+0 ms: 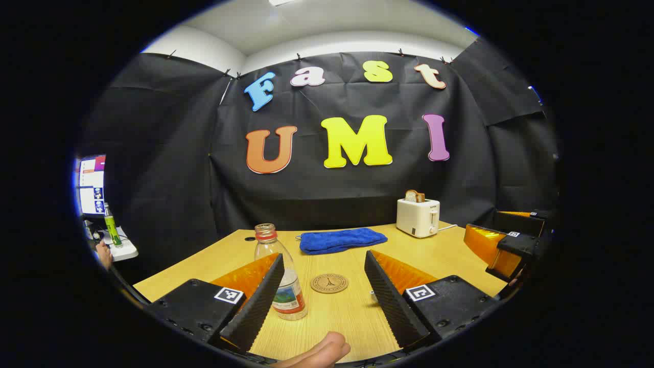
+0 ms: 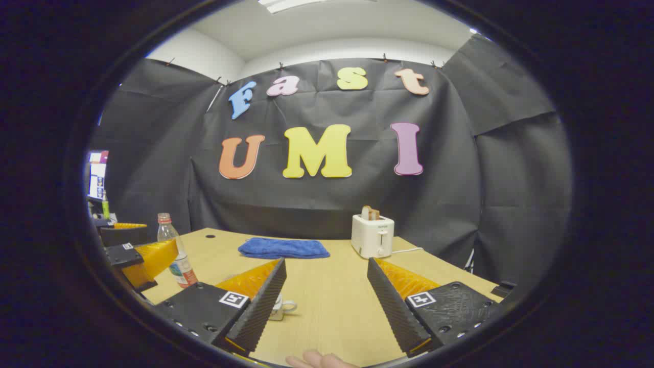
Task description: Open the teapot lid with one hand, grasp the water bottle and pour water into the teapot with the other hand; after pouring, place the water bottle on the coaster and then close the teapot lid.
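Left gripper view: left tongs point(image 1: 323, 286) gape wide, holding nothing. Bottle point(image 1: 282, 273) stands upright, uncapped, just off the left finger's inner edge, apart from the pad as far as I can tell. Coaster point(image 1: 329, 283) lies flat between the fingers, just right of the bottle. Towel point(image 1: 341, 240) and toaster point(image 1: 418, 216) sit beyond, near the wall. Right tongs point(image 1: 498, 250) show far right.

Right gripper view: right tongs point(image 2: 326, 294) also wide, empty. Small white piece with a loop handle point(image 2: 282, 307) peeks from behind its left finger, probably the teapot, but mostly hidden; can't tell the lid state. Bottle point(image 2: 173, 251) is far left, next to the left tongs point(image 2: 140, 255).

Judgement: nothing grasped, lid not yet lifted.

Risks:
- Bottle is open, so a finger clipping it on approach tips it and spills on the table.
- Off-centre squeeze on thin plastic could let it slip or twist mid-pour.
- Teapot is tucked behind the right finger, so a blind close could knock it or miss the knob.
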